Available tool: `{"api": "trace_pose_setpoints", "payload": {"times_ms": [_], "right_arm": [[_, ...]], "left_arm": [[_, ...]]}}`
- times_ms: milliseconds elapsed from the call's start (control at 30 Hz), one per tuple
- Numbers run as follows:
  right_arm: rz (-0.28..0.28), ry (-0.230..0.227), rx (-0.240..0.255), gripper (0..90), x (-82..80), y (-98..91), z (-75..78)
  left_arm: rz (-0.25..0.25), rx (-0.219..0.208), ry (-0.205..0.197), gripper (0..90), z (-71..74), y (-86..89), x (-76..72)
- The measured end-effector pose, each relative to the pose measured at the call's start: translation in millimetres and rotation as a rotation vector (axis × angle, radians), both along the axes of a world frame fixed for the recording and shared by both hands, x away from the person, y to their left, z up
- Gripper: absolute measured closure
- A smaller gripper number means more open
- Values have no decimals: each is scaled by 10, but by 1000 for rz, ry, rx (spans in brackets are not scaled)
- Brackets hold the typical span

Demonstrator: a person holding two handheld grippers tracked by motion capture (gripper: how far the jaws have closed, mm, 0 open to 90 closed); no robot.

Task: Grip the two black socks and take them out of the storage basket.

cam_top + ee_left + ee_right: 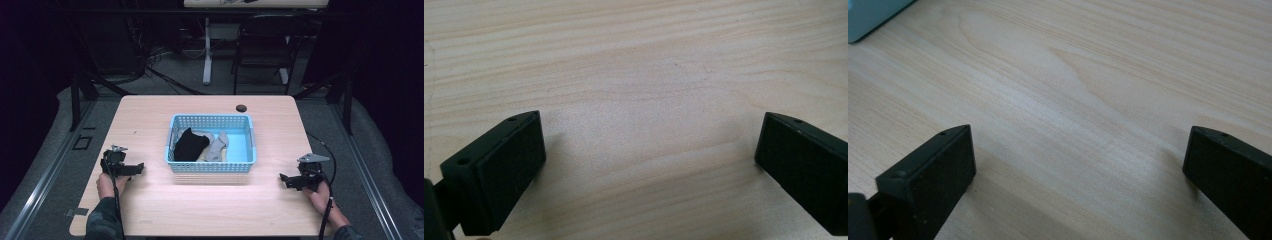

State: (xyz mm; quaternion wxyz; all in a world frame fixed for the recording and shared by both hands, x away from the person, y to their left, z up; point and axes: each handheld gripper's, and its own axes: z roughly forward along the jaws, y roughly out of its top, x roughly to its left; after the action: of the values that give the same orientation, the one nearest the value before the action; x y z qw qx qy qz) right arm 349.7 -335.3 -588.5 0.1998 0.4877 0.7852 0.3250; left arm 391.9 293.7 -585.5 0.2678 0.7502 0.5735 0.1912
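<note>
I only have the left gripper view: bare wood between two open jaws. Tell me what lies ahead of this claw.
Observer: A blue basket sits mid-table, apart from the left claw.
Operator: Report its contents.
Observer: A black sock beside a grey sock.
Operator: Give me the other claw.
Observer: The right claw rests open on the table, facing the basket.

Small dark round object (pixel 241 107) beyond the basket (pixel 212 168), too small to identify; pale cloth under the socks mostly hidden.
</note>
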Motion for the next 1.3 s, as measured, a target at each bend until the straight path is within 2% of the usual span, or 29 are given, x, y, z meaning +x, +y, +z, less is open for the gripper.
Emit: {"api": "trace_pose_setpoints", "payload": {"times_ms": [400, 567, 633, 667, 733, 800, 867, 900, 1133, 1300], "right_arm": [[0, 0, 0, 0, -1, 0, 0], [-7, -3, 4, 0, -4, 4, -3], [-7, -2, 4, 0, -4, 4, -3], [-6, -2, 4, 0, -4, 4, -3], [-4, -1, 5, 0, -4, 3, -3], [-6, -2, 5, 0, -4, 4, -4], [-7, -3, 5, 0, -5, 4, -4], [-4, -1, 5, 0, -4, 3, -3], [-5, -2, 5, 0, -4, 3, -3], [-5, -2, 5, 0, -4, 3, -3]], "left_arm": [[-4, 4, 16, 0, 12, 0, 11], [-8, 20, 40, 0, 42, -4, 38], [-14, 12, 40, 0, 55, 1, 40], [-14, 3, 29, 0, 80, 7, 37], [-19, 10, 24, 0, 125, -3, 38], [-32, -10, 18, 0, 213, -11, 40], [-31, -15, 14, 0, 242, -17, 41], [-33, -10, -2, 0, 296, -24, 32], [-54, -25, -2, 0, 410, -43, 31], [-66, -18, -7, 0, 488, -79, 22]]}}
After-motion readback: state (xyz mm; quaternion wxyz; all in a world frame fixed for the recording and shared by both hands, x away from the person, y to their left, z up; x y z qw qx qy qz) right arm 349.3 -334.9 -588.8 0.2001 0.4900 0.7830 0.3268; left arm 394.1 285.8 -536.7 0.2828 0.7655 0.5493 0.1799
